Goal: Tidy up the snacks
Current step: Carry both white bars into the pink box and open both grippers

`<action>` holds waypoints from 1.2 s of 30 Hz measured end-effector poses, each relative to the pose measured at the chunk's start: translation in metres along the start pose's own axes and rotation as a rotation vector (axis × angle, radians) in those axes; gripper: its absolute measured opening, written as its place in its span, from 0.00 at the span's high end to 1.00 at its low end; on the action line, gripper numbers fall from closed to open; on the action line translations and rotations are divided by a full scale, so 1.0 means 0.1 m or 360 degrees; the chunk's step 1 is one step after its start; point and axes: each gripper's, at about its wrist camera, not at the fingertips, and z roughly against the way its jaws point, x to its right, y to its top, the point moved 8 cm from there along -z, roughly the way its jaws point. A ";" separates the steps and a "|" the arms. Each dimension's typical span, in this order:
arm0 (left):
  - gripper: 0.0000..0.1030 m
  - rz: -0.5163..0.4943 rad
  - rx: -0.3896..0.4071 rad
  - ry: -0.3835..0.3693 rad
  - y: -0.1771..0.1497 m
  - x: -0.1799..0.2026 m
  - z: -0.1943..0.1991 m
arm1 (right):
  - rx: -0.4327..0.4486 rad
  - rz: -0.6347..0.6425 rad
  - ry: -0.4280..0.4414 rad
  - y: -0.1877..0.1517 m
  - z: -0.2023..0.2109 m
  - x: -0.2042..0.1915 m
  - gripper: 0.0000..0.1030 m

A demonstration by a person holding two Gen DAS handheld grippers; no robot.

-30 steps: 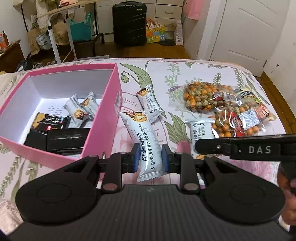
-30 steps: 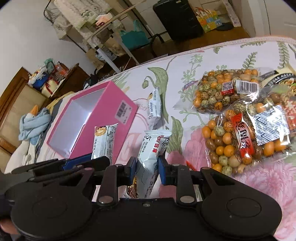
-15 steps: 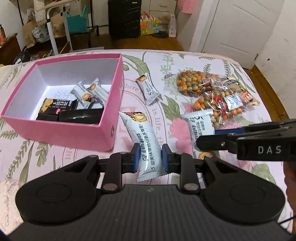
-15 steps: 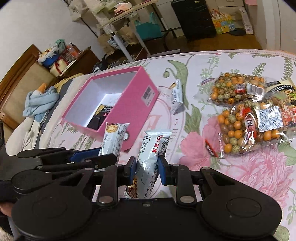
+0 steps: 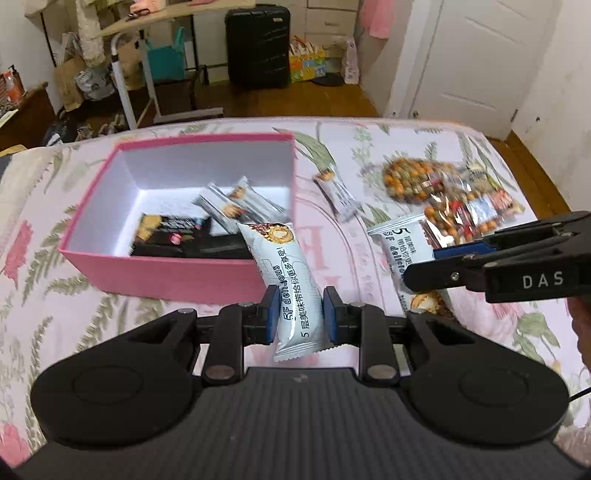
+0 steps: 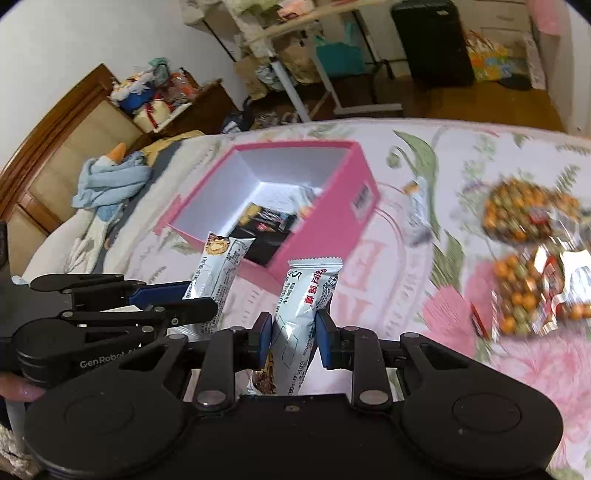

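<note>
Both grippers have risen since the earlier frame. Your left gripper (image 5: 300, 316) is clamped on a white snack bar (image 5: 288, 280), long axis pointing at the pink box (image 5: 170, 275) at centre left of frame. Your right gripper (image 6: 289, 338) pinches a second bar (image 6: 301, 306); the box (image 6: 325, 236) lies ahead, upper centre. The left is nearer.

Bedspread (image 5: 332, 258): floral, pink blooms and green leaves on a pale ground.
Suitcase (image 5: 257, 46): black, upright on the wooden floor (image 5: 295, 99) beyond the bed.
Door (image 5: 476, 55): white, panelled, shut, at the right.
Folding table (image 5: 147, 29): white legs, cluttered top, left of the suitcase.
Teal bag (image 5: 166, 59): under that table.
Headboard (image 6: 55, 147): wooden, padded panels.
Blue cloth (image 6: 110, 181): crumpled near the headboard.
</note>
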 end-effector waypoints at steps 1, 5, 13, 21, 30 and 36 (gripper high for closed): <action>0.77 0.0019 0.0017 0.0004 0.05 -0.07 0.02 | 0.0008 0.0021 0.0014 0.06 -0.03 -0.05 0.70; 0.77 0.0067 0.0106 0.0053 0.27 -0.32 0.05 | 0.0043 0.0109 0.0054 0.35 -0.18 -0.22 0.70; 0.77 0.0145 0.0247 0.0194 0.50 -0.86 -0.32 | -0.0006 0.0281 0.0086 0.82 -0.81 -0.48 0.70; 0.77 0.0234 0.0147 0.0201 0.60 -1.28 -0.92 | -0.0167 0.0423 -0.0007 0.99 -1.56 -0.51 0.71; 0.73 0.0390 -0.0037 0.0072 0.44 -1.49 -1.39 | -0.0276 0.0473 -0.0116 0.94 -1.91 -0.38 0.76; 0.60 0.0385 -0.0013 0.0076 0.43 -1.48 -1.28 | -0.0261 0.0467 -0.0134 0.93 -1.78 -0.38 0.74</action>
